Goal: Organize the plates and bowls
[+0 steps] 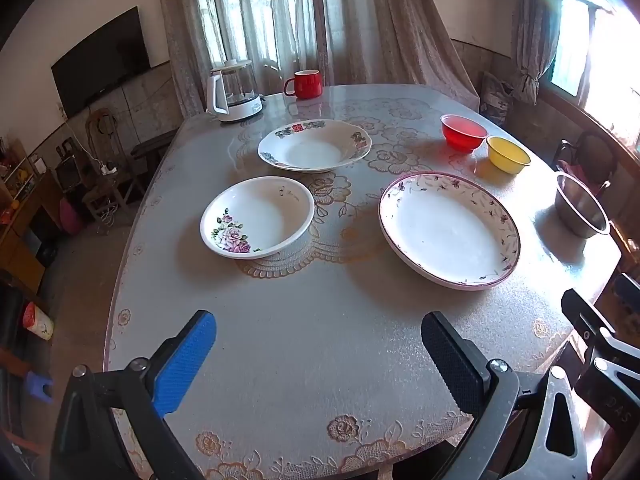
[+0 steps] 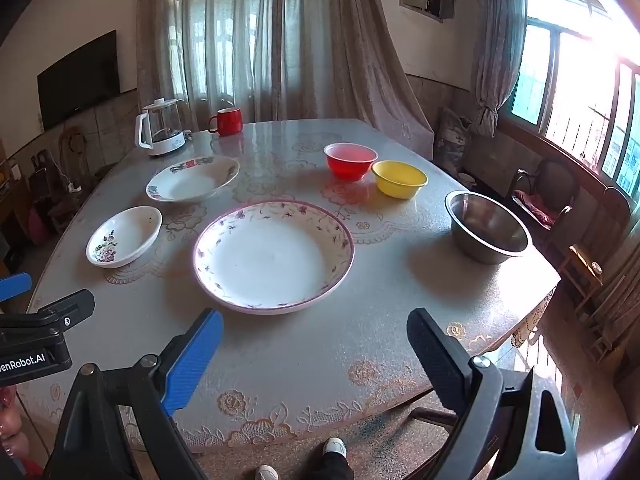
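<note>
Three dishes lie apart on the table: a large purple-rimmed plate (image 1: pixel 449 229) (image 2: pixel 273 256), a small rose-printed dish (image 1: pixel 258 216) (image 2: pixel 125 236) and a deep plate with a dark flower rim (image 1: pixel 315 145) (image 2: pixel 193 179). Behind them stand a red bowl (image 1: pixel 463 132) (image 2: pixel 350 161), a yellow bowl (image 1: pixel 508 155) (image 2: pixel 399 178) and a steel bowl (image 1: pixel 582 205) (image 2: pixel 487 227). My left gripper (image 1: pixel 318 354) hovers open over the near table edge, holding nothing. My right gripper (image 2: pixel 316 352) is open too, just short of the purple-rimmed plate.
A glass kettle (image 1: pixel 236 92) (image 2: pixel 161 127) and a red mug (image 1: pixel 305 84) (image 2: pixel 228 121) stand at the table's far edge. The lace-patterned tablecloth (image 1: pixel 320 320) covers the table. A chair (image 2: pixel 552 196) stands at the right by the window. The person's shoes (image 2: pixel 334 450) show below the table edge.
</note>
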The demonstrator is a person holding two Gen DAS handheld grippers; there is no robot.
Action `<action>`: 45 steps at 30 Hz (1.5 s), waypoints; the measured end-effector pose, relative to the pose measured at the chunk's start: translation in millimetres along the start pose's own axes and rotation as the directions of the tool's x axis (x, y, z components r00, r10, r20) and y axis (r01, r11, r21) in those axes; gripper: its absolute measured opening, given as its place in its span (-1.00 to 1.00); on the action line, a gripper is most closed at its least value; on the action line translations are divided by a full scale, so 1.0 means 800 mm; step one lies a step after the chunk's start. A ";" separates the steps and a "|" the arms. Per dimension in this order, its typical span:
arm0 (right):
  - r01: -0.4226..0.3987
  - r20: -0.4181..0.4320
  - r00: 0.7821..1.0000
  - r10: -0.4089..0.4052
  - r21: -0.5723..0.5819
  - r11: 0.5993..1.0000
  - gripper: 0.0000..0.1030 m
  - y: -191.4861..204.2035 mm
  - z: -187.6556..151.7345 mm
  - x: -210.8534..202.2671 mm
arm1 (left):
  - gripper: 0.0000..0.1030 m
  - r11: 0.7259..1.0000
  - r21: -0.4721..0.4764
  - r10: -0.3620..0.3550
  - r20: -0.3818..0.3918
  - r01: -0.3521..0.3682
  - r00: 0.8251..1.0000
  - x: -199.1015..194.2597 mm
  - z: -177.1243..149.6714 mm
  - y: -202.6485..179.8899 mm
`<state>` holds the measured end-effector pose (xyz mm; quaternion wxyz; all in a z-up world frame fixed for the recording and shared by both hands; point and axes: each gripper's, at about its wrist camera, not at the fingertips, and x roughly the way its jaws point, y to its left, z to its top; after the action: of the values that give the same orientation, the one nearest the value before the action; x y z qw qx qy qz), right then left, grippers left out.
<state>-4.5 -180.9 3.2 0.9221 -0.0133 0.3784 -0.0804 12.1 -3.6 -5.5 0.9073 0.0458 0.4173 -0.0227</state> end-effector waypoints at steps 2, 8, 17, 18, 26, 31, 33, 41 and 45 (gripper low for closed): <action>-0.002 -0.005 1.000 0.002 0.003 1.000 0.84 0.000 0.000 -0.001 | 1.00 1.000 0.000 -0.002 -0.002 0.002 1.000 0.002 0.001 -0.002; -0.003 -0.007 1.000 0.003 0.005 1.000 0.84 -0.001 0.001 0.000 | 1.00 1.000 -0.005 -0.007 -0.004 0.007 1.000 0.003 0.001 0.001; 0.005 -0.015 1.000 -0.005 0.018 1.000 0.84 -0.006 0.002 0.003 | 1.00 1.000 0.004 -0.011 -0.004 0.011 1.000 0.004 0.003 -0.004; 0.006 -0.015 1.000 -0.006 0.020 1.000 0.84 -0.007 0.002 0.003 | 1.00 1.000 0.004 -0.011 -0.004 0.011 1.000 0.004 0.004 -0.004; 0.008 -0.016 1.000 -0.008 0.019 1.000 0.84 -0.006 0.004 0.004 | 1.00 1.000 0.004 -0.010 -0.004 0.010 1.000 0.004 0.004 -0.004; 0.006 -0.015 1.000 -0.006 0.018 1.000 0.84 -0.005 0.006 0.005 | 1.00 1.000 0.008 -0.012 -0.004 0.012 1.000 0.006 0.006 -0.005; 0.007 -0.012 1.000 -0.007 0.018 1.000 0.84 -0.005 0.007 0.004 | 1.00 1.000 0.011 -0.011 -0.004 0.011 1.000 0.006 0.006 -0.006; 0.011 -0.015 1.000 -0.011 0.026 1.000 0.84 -0.008 0.008 0.007 | 1.00 1.000 0.010 -0.010 -0.004 0.010 1.000 0.006 0.008 -0.005; 0.011 -0.017 1.000 -0.011 0.028 1.000 0.84 -0.009 0.008 0.007 | 1.00 1.000 0.010 -0.009 -0.008 0.009 1.000 0.007 0.009 -0.005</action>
<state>2.5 -189.4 4.5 0.9184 -0.0019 0.3850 -0.0908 21.1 -8.1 -5.6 0.9053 0.0485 0.4210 -0.0289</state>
